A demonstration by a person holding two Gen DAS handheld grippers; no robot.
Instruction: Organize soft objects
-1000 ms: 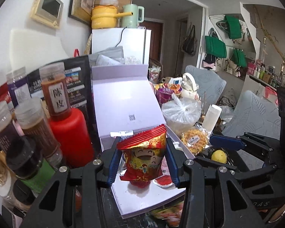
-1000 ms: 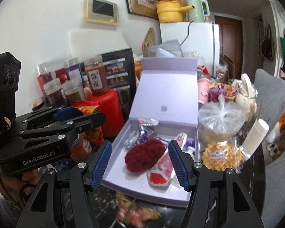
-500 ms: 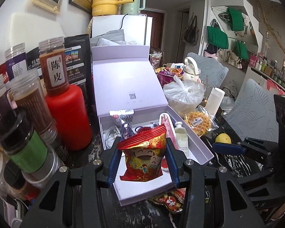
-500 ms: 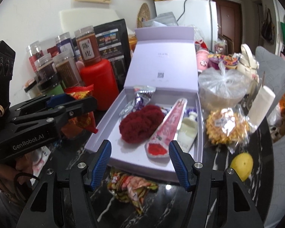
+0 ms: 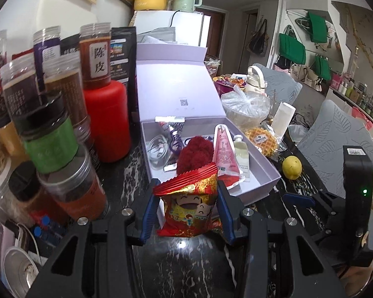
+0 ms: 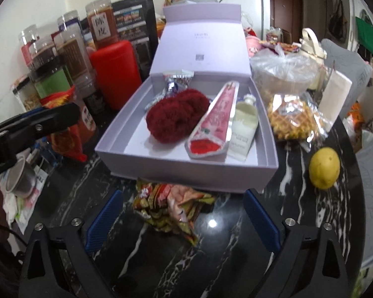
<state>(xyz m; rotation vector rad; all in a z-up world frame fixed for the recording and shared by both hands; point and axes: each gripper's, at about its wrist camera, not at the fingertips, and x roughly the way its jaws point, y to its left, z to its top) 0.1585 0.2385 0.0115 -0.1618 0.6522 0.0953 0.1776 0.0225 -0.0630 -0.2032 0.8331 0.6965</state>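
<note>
Fingers first: my left gripper [image 5: 187,213] is clamped on a red and gold foil snack packet [image 5: 189,208], held upright just short of the near wall of the open lilac cardboard box [image 6: 186,171]. My right gripper [image 6: 181,219] has just been spreading its jaws wide, nothing pinched between them. Right in front of those right fingertips, on the black marble-look tabletop [image 6: 186,260], lies a crumpled orange and yellow snack wrapper [image 6: 171,204], tucked against the box's front wall. Its long side runs roughly across the gap between my fingers, so I'd guess the right one is way closer for that pickup. Further back in the box sit a fluffy dark red scrunchie [image 6: 176,118], a pink tube [image 6: 216,124] and a pale little bottle [image 6: 243,129]
</note>
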